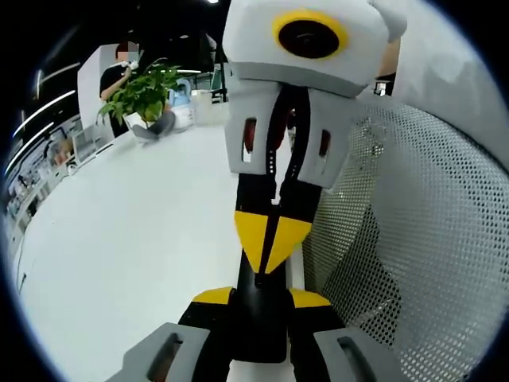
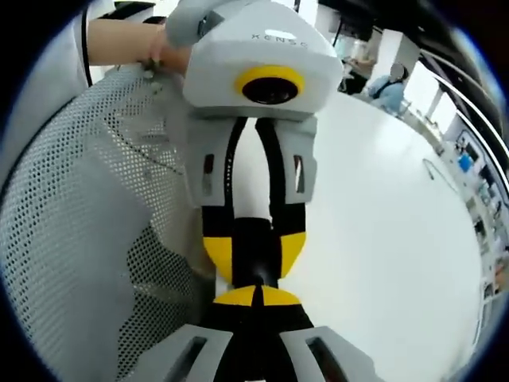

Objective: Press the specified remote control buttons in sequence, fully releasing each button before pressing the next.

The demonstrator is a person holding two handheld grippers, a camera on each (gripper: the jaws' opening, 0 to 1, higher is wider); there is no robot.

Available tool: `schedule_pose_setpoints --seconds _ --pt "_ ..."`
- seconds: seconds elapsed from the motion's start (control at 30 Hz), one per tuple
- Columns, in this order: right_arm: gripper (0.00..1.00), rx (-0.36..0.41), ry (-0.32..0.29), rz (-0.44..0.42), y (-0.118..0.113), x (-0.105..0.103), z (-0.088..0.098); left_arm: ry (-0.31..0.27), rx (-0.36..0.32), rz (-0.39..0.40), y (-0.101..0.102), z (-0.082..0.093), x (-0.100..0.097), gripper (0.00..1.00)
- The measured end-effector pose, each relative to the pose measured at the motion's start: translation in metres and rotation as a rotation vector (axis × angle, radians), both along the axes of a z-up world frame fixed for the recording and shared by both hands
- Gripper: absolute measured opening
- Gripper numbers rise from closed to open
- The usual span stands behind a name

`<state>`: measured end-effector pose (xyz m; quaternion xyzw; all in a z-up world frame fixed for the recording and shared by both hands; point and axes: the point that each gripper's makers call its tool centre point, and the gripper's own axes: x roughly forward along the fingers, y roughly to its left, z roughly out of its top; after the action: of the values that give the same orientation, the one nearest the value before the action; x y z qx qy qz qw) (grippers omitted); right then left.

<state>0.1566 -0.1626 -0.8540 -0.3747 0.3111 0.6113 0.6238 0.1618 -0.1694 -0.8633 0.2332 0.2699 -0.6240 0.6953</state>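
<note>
White table point(image 1: 119, 263) below, mesh chair point(image 1: 429, 239) beside us. Left tool point(image 1: 261, 298) clamps the black remote point(image 1: 258, 322). Right tool point(image 1: 270, 243), tips pinched together, touches its end. We'd press straight down, then lift fully clear before the next button.

Broad white counter point(image 1: 135, 239) across the left of the left gripper view, curved at its far edge. Potted green plant point(image 1: 141, 94) at upper left, a person in dark clothes point(image 1: 118, 76) behind it. White perforated mesh chair back point(image 1: 421, 239) on the right. Dark ceiling with strip lights point(image 1: 40, 111) at far left.
</note>
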Motion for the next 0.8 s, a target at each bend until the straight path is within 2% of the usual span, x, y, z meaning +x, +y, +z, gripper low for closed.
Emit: schedule_pose_setpoints --seconds 0.13,0.3,0.47,0.63,0.77,0.8 --pt "0.00 -0.020 -0.005 0.026 -0.0005 0.0000 -0.0016 0.000 0.000 0.000 -0.0002 0.0001 0.0001 0.25" --pt "0.00 -0.043 -0.034 0.102 -0.0009 0.0000 -0.0029 0.000 0.000 -0.002 -0.0004 0.0002 0.0003 0.25" --pt "0.00 -0.091 0.013 0.094 0.0014 0.0020 -0.0035 0.001 0.000 -0.003 -0.0003 -0.0001 0.0004 0.25" --pt "0.00 -0.101 0.023 0.092 -0.0001 0.0013 -0.0040 0.001 0.000 -0.004 -0.0004 0.0002 0.0004 0.25" --pt "0.00 -0.109 -0.009 0.113 0.0004 0.0004 -0.0048 0.000 0.003 -0.003 -0.0005 -0.0002 0.0005 0.25" --pt "0.00 -0.111 -0.043 0.132 0.0007 0.0009 -0.0049 0.000 0.006 -0.001 -0.0007 -0.0002 0.0005 0.25"
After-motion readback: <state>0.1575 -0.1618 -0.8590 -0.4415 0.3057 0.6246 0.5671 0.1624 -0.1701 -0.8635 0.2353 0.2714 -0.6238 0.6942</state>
